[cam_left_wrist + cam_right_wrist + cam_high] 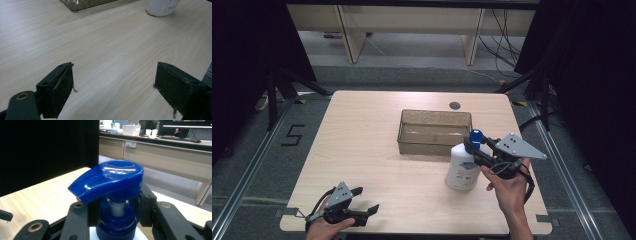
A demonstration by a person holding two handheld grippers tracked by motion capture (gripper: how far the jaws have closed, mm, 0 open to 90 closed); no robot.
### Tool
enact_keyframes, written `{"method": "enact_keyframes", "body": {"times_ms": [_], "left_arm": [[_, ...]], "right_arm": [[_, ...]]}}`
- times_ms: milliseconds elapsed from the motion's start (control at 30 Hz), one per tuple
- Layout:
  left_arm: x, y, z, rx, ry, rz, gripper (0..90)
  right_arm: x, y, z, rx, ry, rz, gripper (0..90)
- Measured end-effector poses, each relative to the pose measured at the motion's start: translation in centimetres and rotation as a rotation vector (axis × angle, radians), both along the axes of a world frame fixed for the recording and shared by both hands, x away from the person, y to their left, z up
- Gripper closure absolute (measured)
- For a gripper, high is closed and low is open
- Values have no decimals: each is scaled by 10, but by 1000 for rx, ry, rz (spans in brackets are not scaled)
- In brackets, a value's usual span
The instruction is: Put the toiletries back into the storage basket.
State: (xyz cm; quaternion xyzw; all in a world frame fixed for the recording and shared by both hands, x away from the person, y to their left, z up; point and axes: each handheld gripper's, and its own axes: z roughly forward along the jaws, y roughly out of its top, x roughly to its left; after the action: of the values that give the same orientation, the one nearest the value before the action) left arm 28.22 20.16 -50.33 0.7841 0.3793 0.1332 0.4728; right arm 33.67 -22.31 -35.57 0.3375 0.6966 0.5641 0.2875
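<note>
A white pump bottle with a blue pump head stands upright on the wooden table, just in front of a clear brownish plastic bin. My right gripper is shut on the bottle's blue neck; in the right gripper view the two black jaws press the collar under the pump head from both sides. My left gripper rests low near the table's front left edge, open, with bare tabletop between its fingers. The bottle's base sits far off in the left gripper view.
The bin looks empty and sits at mid-table, towards the back. A small round grommet lies behind it. The table's right edge runs close beside my right hand. Desk legs and cables stand on the floor beyond.
</note>
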Motion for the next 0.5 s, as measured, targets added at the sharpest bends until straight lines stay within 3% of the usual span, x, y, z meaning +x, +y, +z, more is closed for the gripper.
{"method": "enact_keyframes", "body": {"times_ms": [33, 67, 233, 467, 500], "left_arm": [[0, 0, 0, -2, 1, 2, 149], [0, -1, 0, -7, 2, 2, 149], [0, 0, 0, 0, -1, -1, 149], [0, 2, 1, 4, -4, 3, 149], [0, 2, 1, 2, -4, 3, 149]], "right_arm": [[0, 0, 0, 1, 7, 1, 620], [0, 0, 1, 1, -17, 0, 618], [-1, 1, 3, -4, 2, -2, 619], [2, 3, 4, -22, -17, -18, 619], [2, 3, 4, -16, 1, -13, 618]]}}
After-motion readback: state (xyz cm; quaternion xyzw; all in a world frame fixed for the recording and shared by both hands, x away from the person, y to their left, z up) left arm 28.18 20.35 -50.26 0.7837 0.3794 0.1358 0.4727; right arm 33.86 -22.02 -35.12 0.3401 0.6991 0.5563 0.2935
